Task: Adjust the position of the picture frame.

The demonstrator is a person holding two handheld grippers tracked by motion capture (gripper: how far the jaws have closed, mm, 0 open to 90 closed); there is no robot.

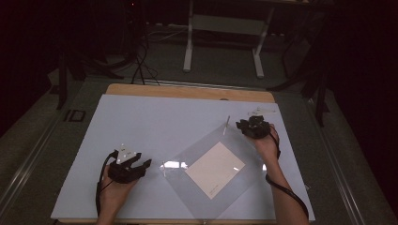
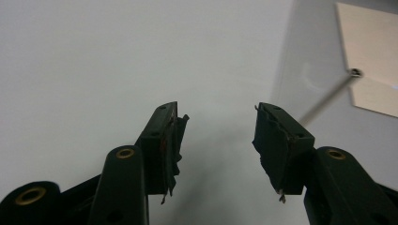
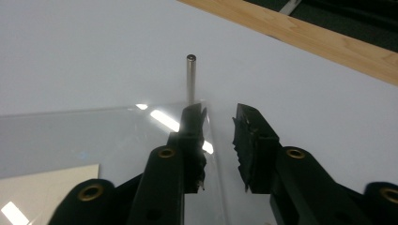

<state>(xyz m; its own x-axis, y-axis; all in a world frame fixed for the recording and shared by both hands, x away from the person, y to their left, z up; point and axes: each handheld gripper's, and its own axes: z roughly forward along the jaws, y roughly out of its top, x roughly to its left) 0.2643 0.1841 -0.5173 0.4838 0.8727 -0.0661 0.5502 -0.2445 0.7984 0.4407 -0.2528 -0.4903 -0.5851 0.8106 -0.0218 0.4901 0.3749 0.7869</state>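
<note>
A pale blue-white mat (image 1: pixel 155 122) covers a wooden table (image 1: pixel 187 91) in a dark room. On it lies one clear, glossy plastic sleeve (image 1: pixel 206 197) holding one square cream paper (image 1: pixel 215 168), with two thin metal pins (image 1: pixel 226 124) standing at its corners. The left gripper (image 1: pixel 141 166), left of the sleeve, gapes wide, empty. The right gripper (image 1: pixel 248 125), by the sleeve's far corner, is partly open, empty.

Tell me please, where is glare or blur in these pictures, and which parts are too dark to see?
High view: the room behind the table is nearly black; a bright glare patch sits on the clear sheet. Right gripper view: glare streaks on the sheet, sharp metal pin. Left gripper view: the paper and pin look soft, the jaws sharper.
</note>
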